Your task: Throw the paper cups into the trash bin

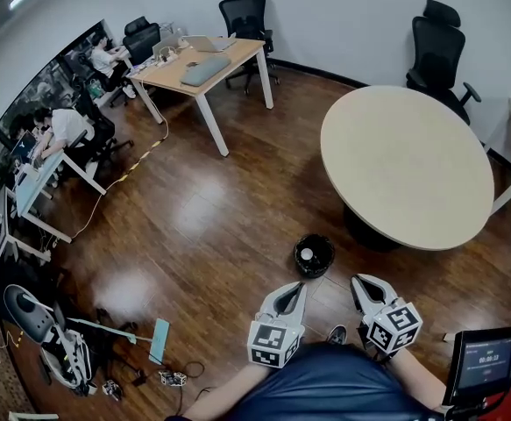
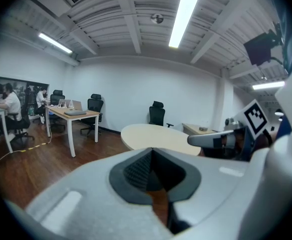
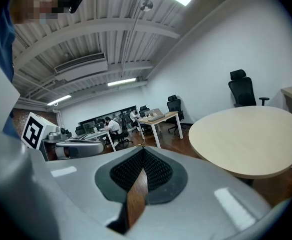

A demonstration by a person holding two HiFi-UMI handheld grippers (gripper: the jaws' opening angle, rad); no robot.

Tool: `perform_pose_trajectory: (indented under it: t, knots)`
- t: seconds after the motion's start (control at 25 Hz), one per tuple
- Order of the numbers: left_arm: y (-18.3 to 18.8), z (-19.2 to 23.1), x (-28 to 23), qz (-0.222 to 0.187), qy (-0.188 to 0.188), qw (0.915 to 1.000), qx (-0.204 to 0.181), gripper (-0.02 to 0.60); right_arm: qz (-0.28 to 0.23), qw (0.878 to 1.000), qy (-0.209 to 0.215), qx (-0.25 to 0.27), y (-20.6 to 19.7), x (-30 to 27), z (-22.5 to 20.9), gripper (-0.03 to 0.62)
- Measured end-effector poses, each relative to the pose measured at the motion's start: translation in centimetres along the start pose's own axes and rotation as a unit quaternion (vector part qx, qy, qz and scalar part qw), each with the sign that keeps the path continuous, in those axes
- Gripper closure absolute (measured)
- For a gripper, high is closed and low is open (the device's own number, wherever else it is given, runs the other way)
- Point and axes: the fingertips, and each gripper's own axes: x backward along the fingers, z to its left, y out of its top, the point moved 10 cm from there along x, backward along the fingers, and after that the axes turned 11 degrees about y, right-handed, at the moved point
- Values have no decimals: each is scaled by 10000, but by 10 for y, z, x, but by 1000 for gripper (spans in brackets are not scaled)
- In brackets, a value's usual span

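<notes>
A small black trash bin (image 1: 314, 255) stands on the wooden floor beside the round table's foot, with something white, perhaps a paper cup (image 1: 307, 254), inside it. I see no other cup. My left gripper (image 1: 297, 288) (image 2: 153, 152) is held just short of the bin, its jaws shut and empty. A little to its right, my right gripper (image 1: 358, 283) (image 3: 143, 149) is also shut, with nothing between its pads. Both point forward and level, at about the same height. Each gripper shows in the other's view: the right (image 2: 212, 140), the left (image 3: 79, 148).
A round beige table (image 1: 404, 167) (image 2: 156, 134) (image 3: 246, 136) stands ahead on the right, with black office chairs (image 1: 439, 46) behind it. A rectangular desk (image 1: 204, 67) holds a laptop at the back. People sit at desks (image 1: 58, 134) on the left. Cables and gear (image 1: 115, 349) lie at the lower left.
</notes>
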Motion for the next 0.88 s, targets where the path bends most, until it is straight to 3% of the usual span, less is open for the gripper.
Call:
perform_pose_trajectory:
  t: [0.88]
  knots:
    - [4, 0, -12, 31, -190, 9998, -41, 578, -9, 9999, -143, 7, 4, 0, -6, 585]
